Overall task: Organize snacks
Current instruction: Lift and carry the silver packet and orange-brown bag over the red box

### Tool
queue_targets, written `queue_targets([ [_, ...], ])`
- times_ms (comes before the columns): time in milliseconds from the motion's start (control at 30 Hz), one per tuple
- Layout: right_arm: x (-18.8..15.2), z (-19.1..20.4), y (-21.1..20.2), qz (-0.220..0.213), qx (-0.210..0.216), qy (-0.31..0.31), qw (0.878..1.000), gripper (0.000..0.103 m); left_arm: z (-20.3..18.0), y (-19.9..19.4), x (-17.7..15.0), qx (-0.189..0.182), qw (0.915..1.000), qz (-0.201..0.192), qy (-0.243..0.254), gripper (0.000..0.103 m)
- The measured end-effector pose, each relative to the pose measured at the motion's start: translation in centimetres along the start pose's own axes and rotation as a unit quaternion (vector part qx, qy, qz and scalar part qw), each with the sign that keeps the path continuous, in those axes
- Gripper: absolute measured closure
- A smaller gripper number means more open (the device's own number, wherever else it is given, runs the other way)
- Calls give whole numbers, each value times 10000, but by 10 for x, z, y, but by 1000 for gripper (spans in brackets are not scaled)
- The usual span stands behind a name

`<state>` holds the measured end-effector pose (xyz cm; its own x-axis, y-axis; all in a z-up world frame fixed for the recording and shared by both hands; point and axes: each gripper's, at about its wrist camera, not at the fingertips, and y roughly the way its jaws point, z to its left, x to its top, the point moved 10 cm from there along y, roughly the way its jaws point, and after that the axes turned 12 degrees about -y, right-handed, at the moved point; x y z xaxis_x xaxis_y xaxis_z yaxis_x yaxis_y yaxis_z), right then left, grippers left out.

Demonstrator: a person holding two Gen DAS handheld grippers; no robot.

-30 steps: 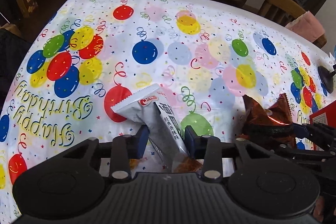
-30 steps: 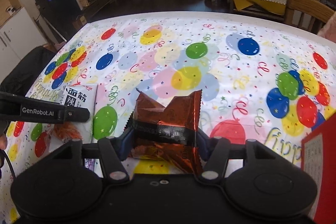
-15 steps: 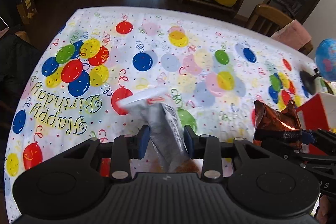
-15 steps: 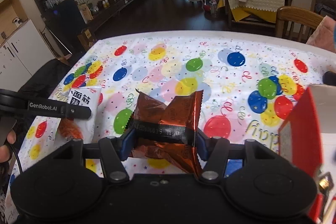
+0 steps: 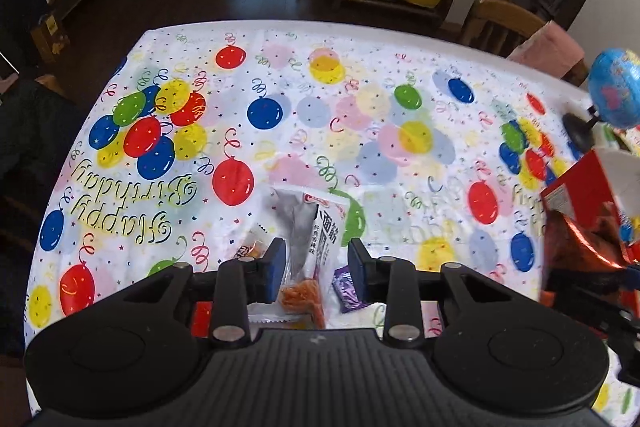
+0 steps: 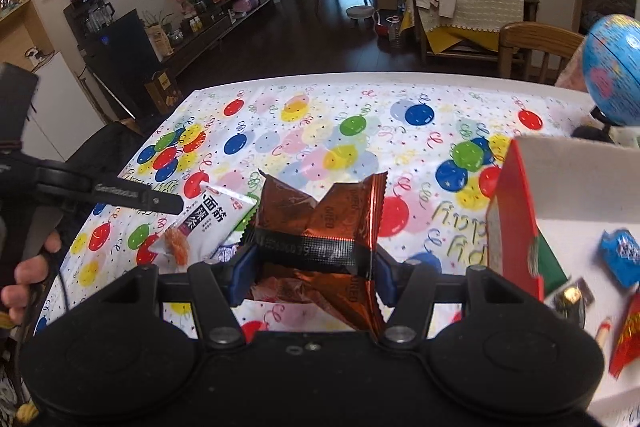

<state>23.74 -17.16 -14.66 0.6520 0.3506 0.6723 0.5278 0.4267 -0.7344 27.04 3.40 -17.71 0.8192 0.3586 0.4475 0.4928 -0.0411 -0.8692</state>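
A: Panel one, left wrist view. Our left gripper [image 5: 316,265] has its jaws drawn in narrow on the grey snack packet [image 5: 310,227], which hangs clear above the balloon tablecloth [image 5: 360,115]. We see the packet pinched near its lower end — the long upper part leans away, unsupported. A purple wrapper [image 5: 347,289] lies on the cloth just below.

B: Panel two, right wrist view. Our right gripper [image 6: 310,267] stands about half open, closed across the copper Oreo packet [image 6: 320,223] at its black band. The red box [image 6: 516,223] sits just to its right, with a blue wrapper [image 6: 622,257] and other snacks inside.

A: Risk one: the slick grey film can slide out of so small a bite if we swing it.

B: Risk two — our copper packet's crumpled corners may catch the box wall on entry, tipping the wall or folding the packet outside it. And with both grippers near one box, we judge a collision possible.
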Motion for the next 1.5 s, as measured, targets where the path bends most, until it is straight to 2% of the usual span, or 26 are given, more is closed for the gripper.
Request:
queue_targets([
  [33, -2, 0, -2, -10, -8, 61, 10000, 45, 0, 4, -1, 27, 10000, 37, 10, 69],
  [167, -12, 1, -1, 3, -66, 294, 9995, 45, 2, 22, -3, 10, 9997, 224, -76, 45],
  [467, -30, 2, 9, 185, -131, 493, 9985, 45, 2, 59, -9, 79, 9987, 500, -24, 44],
  [567, -33, 0, 10, 220, -161, 519, 9983, 45, 2, 67, -10, 76, 9985, 545, -45, 45],
  [667, -34, -1, 12, 250, -189, 537, 9981, 45, 3, 71, -11, 128, 9984, 547, 2, 54],
  [767, -36, -2, 13, 280, -204, 539, 9979, 45, 6, 73, -11, 256, 9983, 514, 88, 71],
  [833, -37, -2, 13, 289, -199, 541, 9979, 45, 7, 70, -11, 215, 9987, 464, 87, 77],
  [1133, -36, -1, -2, 194, -196, 494, 9984, 45, 18, 47, -19, 194, 9990, 396, -62, 80],
  [1300, -32, -4, -23, 84, -211, 451, 9987, 45, 12, 12, -19, 36, 9996, 242, -140, 80],
  [1500, -29, -16, -57, -71, -291, 406, 9987, 45, -14, -34, -15, -146, 9998, -99, -77, 80],
])
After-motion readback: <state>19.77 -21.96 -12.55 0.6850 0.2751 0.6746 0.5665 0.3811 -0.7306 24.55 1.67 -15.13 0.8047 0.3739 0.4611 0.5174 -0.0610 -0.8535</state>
